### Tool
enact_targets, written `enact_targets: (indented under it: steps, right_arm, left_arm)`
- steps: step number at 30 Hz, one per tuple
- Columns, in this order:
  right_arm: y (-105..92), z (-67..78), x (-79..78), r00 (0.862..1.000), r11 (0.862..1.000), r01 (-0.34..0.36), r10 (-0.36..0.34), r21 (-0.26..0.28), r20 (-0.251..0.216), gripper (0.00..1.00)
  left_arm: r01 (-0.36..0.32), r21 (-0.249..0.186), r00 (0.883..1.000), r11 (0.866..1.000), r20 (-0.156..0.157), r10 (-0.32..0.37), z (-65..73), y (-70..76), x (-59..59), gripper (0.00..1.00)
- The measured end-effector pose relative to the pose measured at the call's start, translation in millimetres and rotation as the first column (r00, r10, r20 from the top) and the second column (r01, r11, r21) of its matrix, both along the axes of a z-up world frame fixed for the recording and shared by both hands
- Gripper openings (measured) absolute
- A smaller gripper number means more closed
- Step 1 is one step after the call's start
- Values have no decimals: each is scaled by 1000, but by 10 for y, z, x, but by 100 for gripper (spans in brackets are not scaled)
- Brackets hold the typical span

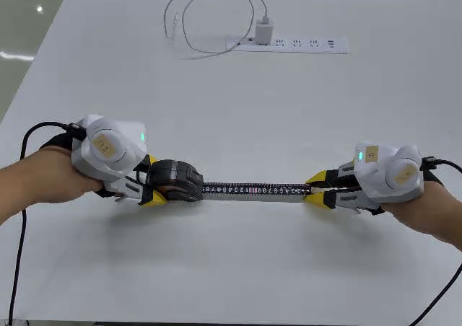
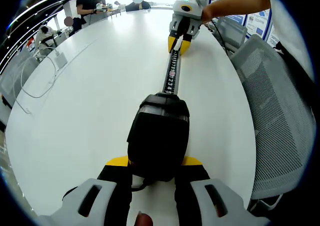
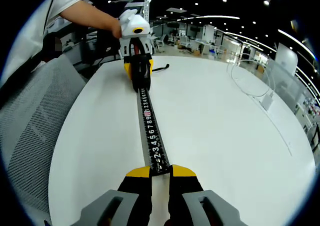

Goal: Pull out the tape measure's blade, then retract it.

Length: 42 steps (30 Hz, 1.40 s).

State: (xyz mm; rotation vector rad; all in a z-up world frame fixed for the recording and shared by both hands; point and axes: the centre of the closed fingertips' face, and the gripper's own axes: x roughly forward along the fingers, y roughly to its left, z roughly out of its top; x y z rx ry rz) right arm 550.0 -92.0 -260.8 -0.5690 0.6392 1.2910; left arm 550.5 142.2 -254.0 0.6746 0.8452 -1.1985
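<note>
While the tape measure (image 1: 175, 179) sat on the white worktop (image 1: 238, 109), the left gripper (image 1: 153, 182) gripped its black case, one yellow-tipped jaw on either side. The blade (image 1: 253, 190) was drawn out and lay flat along the worktop, with its printed numbers facing up. It reached across to the right gripper (image 1: 316, 190), whose jaws were pinched together on its free end. A power strip (image 1: 289, 44) with a white charger (image 1: 263, 32) plugged in lay well apart, toward the far side.
</note>
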Motion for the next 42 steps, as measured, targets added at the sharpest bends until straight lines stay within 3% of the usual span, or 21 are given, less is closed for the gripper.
enact_targets:
  steps: [42]
  right_arm:
    - [-300, 9, -20, 1000, 998, 14, -14, -60, -16, 7]
  left_arm:
    - [-2, 1, 1000, 1000, 2, 2, -7, 3, 4, 28]
